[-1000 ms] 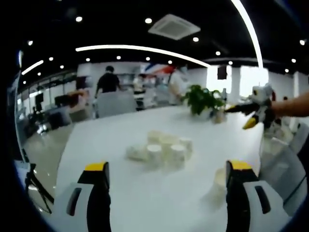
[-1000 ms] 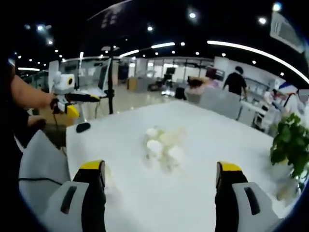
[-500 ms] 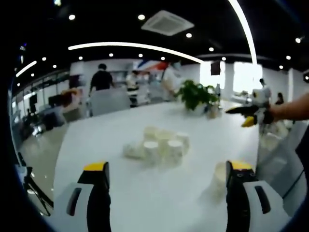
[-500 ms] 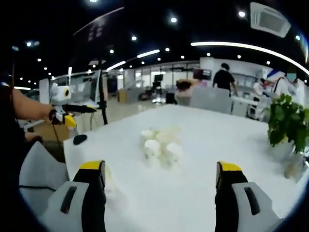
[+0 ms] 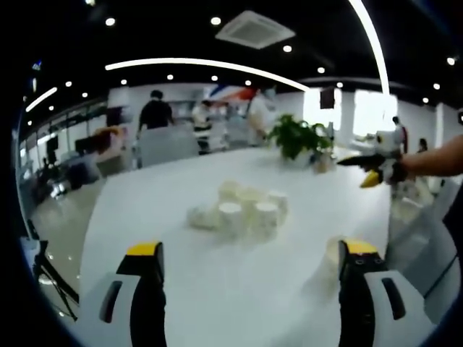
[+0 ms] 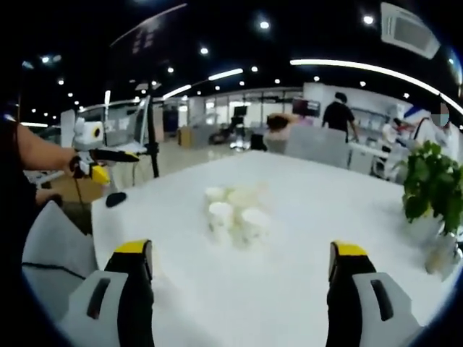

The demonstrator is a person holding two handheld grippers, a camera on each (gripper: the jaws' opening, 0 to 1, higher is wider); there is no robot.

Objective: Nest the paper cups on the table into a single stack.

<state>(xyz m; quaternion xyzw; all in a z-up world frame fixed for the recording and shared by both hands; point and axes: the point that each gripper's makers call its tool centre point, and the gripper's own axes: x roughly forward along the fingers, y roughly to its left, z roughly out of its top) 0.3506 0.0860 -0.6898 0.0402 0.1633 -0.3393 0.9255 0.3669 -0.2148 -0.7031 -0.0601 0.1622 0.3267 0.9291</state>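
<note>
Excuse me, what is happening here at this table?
A person holds a gripper in each hand above a white table. A cluster of paper cups stands loose near the middle, not yet stacked; one seems to lie on its side. The left gripper and the right gripper are both open, empty and apart from the cups. A potted plant stands at the table's far side.

Paper cups (image 5: 242,210): cluster mid-bench, about six, blurred, exact count unclear; one more cup (image 5: 331,254) apart near edge. Bench (image 5: 181,188): one. Potted plant (image 5: 296,139): one. Hand-held grippers: two, left hand-held gripper (image 5: 249,271), right hand-held gripper (image 6: 239,271).
</note>
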